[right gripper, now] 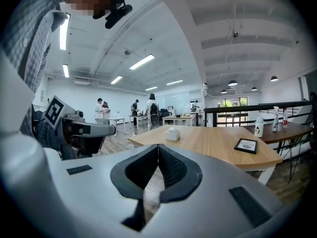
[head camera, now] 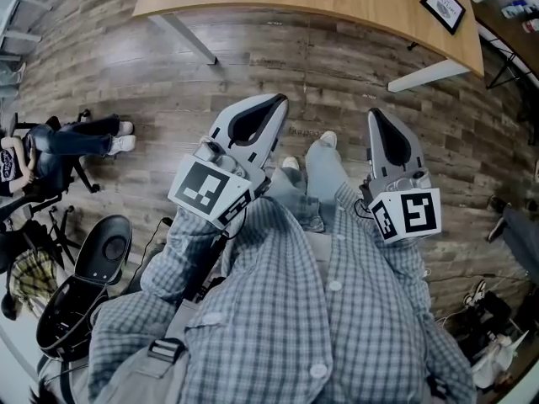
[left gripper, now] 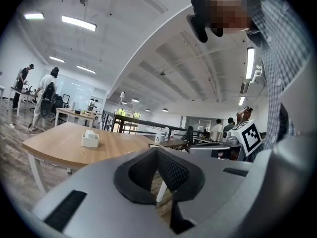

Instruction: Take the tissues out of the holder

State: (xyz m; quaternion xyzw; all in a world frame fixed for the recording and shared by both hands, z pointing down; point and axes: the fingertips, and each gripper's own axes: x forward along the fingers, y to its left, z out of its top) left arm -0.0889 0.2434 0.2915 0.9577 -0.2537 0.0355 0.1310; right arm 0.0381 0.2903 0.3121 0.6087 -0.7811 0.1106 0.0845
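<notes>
A white tissue holder [left gripper: 90,139] with tissues showing at its top stands on a light wooden table [left gripper: 59,150], far ahead of both grippers. The right gripper view shows the same holder [right gripper: 172,133] on the table [right gripper: 218,145]. The head view leaves the holder out of frame and shows only the table's near edge [head camera: 337,2]. My left gripper [head camera: 276,101] and right gripper [head camera: 374,114] are held side by side above the wooden floor, short of the table. Both are shut with nothing between the jaws, as the left gripper view [left gripper: 157,152] and the right gripper view [right gripper: 158,148] show.
A small framed card [right gripper: 246,145] lies near the table's right end, with bottles [right gripper: 258,125] on a darker table behind. White table legs [head camera: 189,36] reach the floor. A black office chair [head camera: 93,268] stands at my left. A person [head camera: 76,137] sits farther left; others stand in the background.
</notes>
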